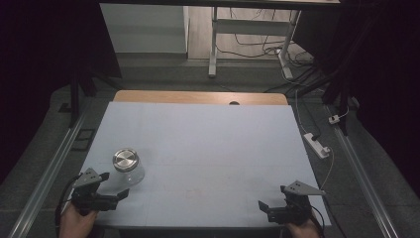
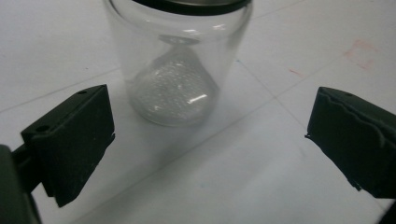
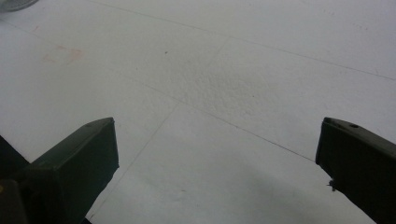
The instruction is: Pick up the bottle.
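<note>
Pale sheeting covers the worktop [image 1: 208,148], with a wooden strip bare along its far edge; dark floor, table legs and loose cables fill the upper frame. Lower left stands a clear jar [image 1: 129,167] with a metal lid, upright. Just below it, the left gripper [image 1: 113,185] is spread, the jar ahead of its jaws, untouched. Lower right, the right gripper [image 1: 264,209] is spread over bare sheeting.

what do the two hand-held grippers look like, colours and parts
Each hand-held gripper, left and right, is matt black with two blocky jaws. Each carries a grey three-cornered plate on top and trails a dark cable. The jaw pads look dull and slightly chipped at the edges. No sleeves show on the hands.
</note>
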A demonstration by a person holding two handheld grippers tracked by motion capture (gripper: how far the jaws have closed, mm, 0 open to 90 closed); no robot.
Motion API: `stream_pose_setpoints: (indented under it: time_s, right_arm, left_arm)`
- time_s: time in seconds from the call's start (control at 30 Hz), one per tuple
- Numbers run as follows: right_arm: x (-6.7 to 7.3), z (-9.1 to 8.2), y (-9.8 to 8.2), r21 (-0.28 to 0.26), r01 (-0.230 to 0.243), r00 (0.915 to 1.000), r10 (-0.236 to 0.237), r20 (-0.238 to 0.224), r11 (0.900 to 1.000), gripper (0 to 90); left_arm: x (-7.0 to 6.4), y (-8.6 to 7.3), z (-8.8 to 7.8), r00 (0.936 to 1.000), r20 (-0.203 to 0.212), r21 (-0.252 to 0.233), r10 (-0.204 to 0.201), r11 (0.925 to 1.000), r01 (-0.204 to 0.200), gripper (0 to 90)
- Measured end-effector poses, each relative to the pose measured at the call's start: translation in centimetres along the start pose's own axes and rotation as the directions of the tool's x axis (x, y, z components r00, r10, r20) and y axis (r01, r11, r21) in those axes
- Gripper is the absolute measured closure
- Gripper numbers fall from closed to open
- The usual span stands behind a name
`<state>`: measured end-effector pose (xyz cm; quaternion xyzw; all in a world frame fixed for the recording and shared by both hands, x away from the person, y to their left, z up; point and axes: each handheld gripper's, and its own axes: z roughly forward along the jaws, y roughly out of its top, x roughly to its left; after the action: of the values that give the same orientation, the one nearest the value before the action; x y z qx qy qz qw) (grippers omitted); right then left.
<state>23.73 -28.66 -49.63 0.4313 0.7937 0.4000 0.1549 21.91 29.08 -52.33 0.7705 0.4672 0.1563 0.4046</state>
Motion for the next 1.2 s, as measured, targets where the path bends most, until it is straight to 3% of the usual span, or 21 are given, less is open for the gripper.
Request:
stream_pose_setpoints:
  time_s: [0.17, 0.3, 0.6, 0.83, 1.2]
  right_arm:
    - [0.1, 0.0, 0.0, 0.003, 0.007, 1.0, -0.007, -0.002, 1.0, 0.0]
    - [0.1, 0.1, 0.0, 0.006, 0.009, 1.0, -0.009, -0.001, 1.0, 0.0]
    - [0.0, 0.1, 0.0, 0.009, 0.003, 1.0, -0.003, -0.005, 1.0, 0.0]
    - [0.1, 0.1, 0.1, 0.013, 0.011, 0.9999, -0.01, -0.006, 1.0, 0.0]
    - [0.1, 0.2, 0.1, 0.016, 0.015, 0.9998, -0.015, -0.011, 1.0, 0.0]
  left_arm:
    - [0.6, 0.3, 0.4, 0.9993, -0.032, -0.006, -0.019, 0.9998, 0.019, 0.0]
    - [0.9, 0.7, 0.8, 0.9994, -0.009, -0.011, -0.033, 0.9994, 0.033, 0.0]
    - [0.9, 1.7, 2.4, 0.9982, -0.06, 0.023, 0.0, 0.9997, 0.001, 0.0]
    - [1.1, 2.5, 3.6, 0.9987, -0.049, 0.044, 0.016, 0.999, -0.014, 0.0]
    - [1.5, 3.5, 4.6, 0.999, -0.026, 0.029, 0.037, 0.9989, -0.036, 0.0]
